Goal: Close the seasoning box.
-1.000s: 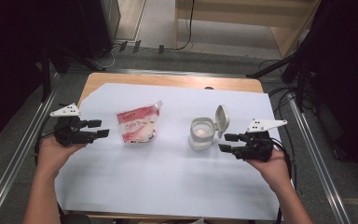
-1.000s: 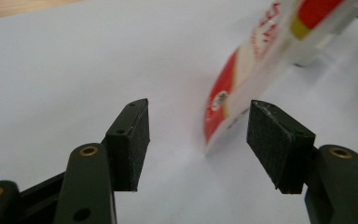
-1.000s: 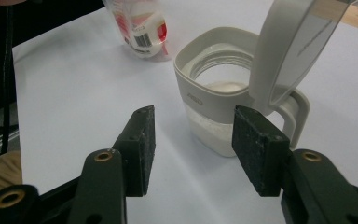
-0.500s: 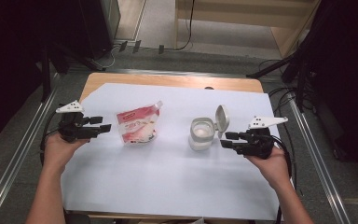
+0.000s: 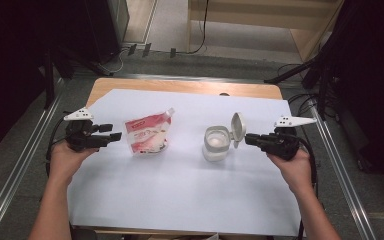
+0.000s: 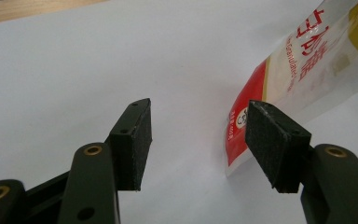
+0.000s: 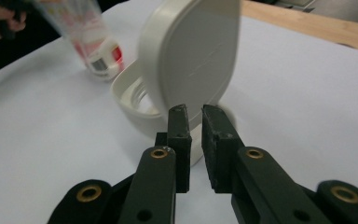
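1. Standing on the white sheet over the tabletop (image 5: 180, 200) are the two things being worked on: a red-and-white pouch (image 5: 147, 135) at the left and a small white jar (image 5: 216, 143) at the right, its hinged lid (image 5: 237, 129) flipped up.
2. Looking thin and crinkly, the pouch is probably handling as light and floppy, buckling if pinched mid-body; taking it by a side edge or near the sealed top seems safest.
3. Looking like stiff, smooth plastic, the jar is likely light and easy to tip or slide; the upright lid is offering a thin edge to pinch.
4. Hovering just left of the pouch, the left claw (image 6: 198, 140) is standing partly open with nothing between its pads; the pouch's lower corner is lying just beyond the right pad.
5. Pointing at the lid from close behind, the right claw (image 7: 195, 140) has just been closing and is nearly shut, a narrow gap remaining, holding nothing and not touching the lid.
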